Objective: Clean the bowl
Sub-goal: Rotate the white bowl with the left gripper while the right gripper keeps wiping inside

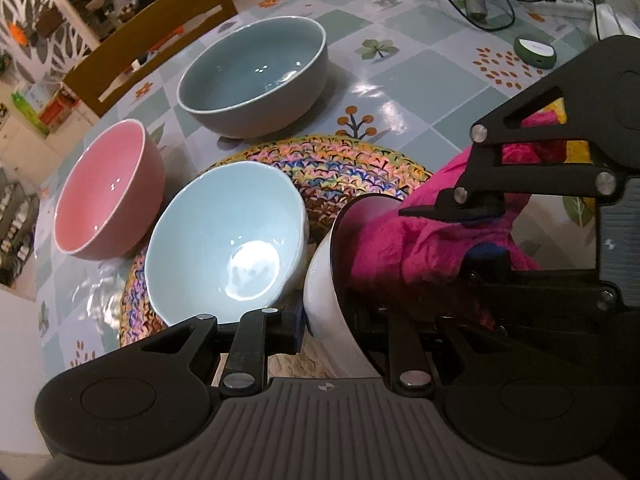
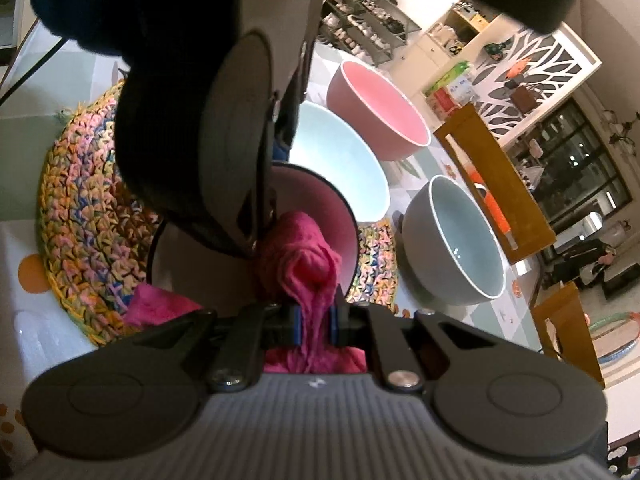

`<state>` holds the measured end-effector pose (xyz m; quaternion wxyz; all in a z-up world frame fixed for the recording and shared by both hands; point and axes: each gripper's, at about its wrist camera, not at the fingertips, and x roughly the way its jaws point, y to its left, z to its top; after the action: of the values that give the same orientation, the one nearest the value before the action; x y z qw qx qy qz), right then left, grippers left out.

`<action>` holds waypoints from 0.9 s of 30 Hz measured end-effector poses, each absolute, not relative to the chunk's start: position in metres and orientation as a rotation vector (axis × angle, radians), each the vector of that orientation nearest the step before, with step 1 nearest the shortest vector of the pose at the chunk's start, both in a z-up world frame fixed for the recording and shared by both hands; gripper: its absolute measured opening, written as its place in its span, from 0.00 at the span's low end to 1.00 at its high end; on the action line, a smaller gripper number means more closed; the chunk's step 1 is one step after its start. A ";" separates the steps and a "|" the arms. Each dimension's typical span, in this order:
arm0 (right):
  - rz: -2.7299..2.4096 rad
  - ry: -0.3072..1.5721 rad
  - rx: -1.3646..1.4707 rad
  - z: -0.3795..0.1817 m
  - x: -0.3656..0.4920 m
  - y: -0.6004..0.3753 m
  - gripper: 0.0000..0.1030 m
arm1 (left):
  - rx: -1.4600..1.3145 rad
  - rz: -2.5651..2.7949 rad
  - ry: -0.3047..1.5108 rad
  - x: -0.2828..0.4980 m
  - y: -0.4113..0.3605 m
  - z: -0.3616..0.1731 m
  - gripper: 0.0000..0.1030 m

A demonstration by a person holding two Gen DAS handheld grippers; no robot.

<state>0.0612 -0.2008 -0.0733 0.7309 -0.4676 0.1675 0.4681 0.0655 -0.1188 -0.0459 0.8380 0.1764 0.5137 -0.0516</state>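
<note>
While the left gripper (image 1: pixel 320 320) pinches the near rim of the white bowl (image 1: pixel 328 280), tilted over the woven mat (image 1: pixel 340 160), its jaws are narrow on the wall. Right gripper (image 2: pixel 316 320) is clamped on the magenta cloth (image 2: pixel 308 252), pushed inside the bowl. Risks: a thin rim grip could slip under wiping force, so the bowl drops or knocks the light-blue bowl (image 1: pixel 224 244) just left of it; loose cloth may snag the linkage. Hidden: the bowl's interior under the cloth, its base, and the inner left finger. Can't tell if any dirt remains.
</note>
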 end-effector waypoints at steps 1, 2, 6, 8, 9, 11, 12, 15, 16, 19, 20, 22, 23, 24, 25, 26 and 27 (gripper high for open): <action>1.032 0.373 -1.030 -0.074 0.062 -0.200 0.12 | 0.372 -0.113 1.087 0.066 -0.119 -0.046 0.24; 1.034 0.381 -1.029 -0.075 0.063 -0.200 0.12 | 0.372 -0.115 1.087 0.067 -0.119 -0.046 0.25; 1.046 0.416 -1.017 -0.079 0.066 -0.196 0.12 | 0.367 -0.122 1.086 0.068 -0.119 -0.047 0.26; 1.054 0.436 -1.012 -0.083 0.061 -0.198 0.12 | 0.368 -0.124 1.084 0.068 -0.120 -0.047 0.27; 1.056 0.446 -1.008 -0.085 0.059 -0.199 0.12 | 0.367 -0.123 1.084 0.068 -0.120 -0.047 0.27; 1.058 0.468 -0.997 -0.088 0.056 -0.199 0.12 | 0.360 -0.121 1.084 0.068 -0.121 -0.047 0.28; 1.056 0.484 -0.986 -0.089 0.054 -0.200 0.12 | 0.354 -0.117 1.084 0.069 -0.122 -0.047 0.29; 1.046 0.540 -0.935 -0.089 0.053 -0.200 0.12 | 0.346 -0.105 1.081 0.068 -0.124 -0.046 0.31; 1.042 0.558 -0.917 -0.089 0.054 -0.200 0.12 | 0.346 -0.101 1.078 0.068 -0.125 -0.046 0.32; 1.020 0.622 -0.853 -0.089 0.057 -0.199 0.12 | 0.326 -0.086 1.078 0.067 -0.129 -0.045 0.36; 1.015 0.652 -0.825 -0.090 0.058 -0.200 0.12 | 0.320 -0.083 1.078 0.066 -0.130 -0.045 0.38; 1.001 0.713 -0.750 -0.091 0.059 -0.203 0.12 | 0.314 -0.075 1.078 0.064 -0.134 -0.045 0.38; 0.997 0.725 -0.734 -0.091 0.059 -0.204 0.12 | 0.316 -0.069 1.077 0.063 -0.135 -0.046 0.38; 0.990 0.730 -0.730 -0.091 0.057 -0.203 0.12 | 0.316 -0.064 1.077 0.063 -0.136 -0.046 0.38; 0.983 0.734 -0.727 -0.092 0.056 -0.203 0.12 | 0.315 -0.058 1.077 0.062 -0.137 -0.047 0.38; 0.979 0.738 -0.726 -0.092 0.056 -0.203 0.12 | 0.313 -0.054 1.077 0.061 -0.137 -0.047 0.38; 0.974 0.744 -0.719 -0.092 0.055 -0.202 0.12 | 0.307 -0.047 1.079 0.060 -0.136 -0.048 0.38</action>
<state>0.0555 -0.2023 -0.0923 0.7580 -0.3301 0.3414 0.4470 0.0602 -0.1364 -0.0479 0.8466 0.1455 0.5114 -0.0224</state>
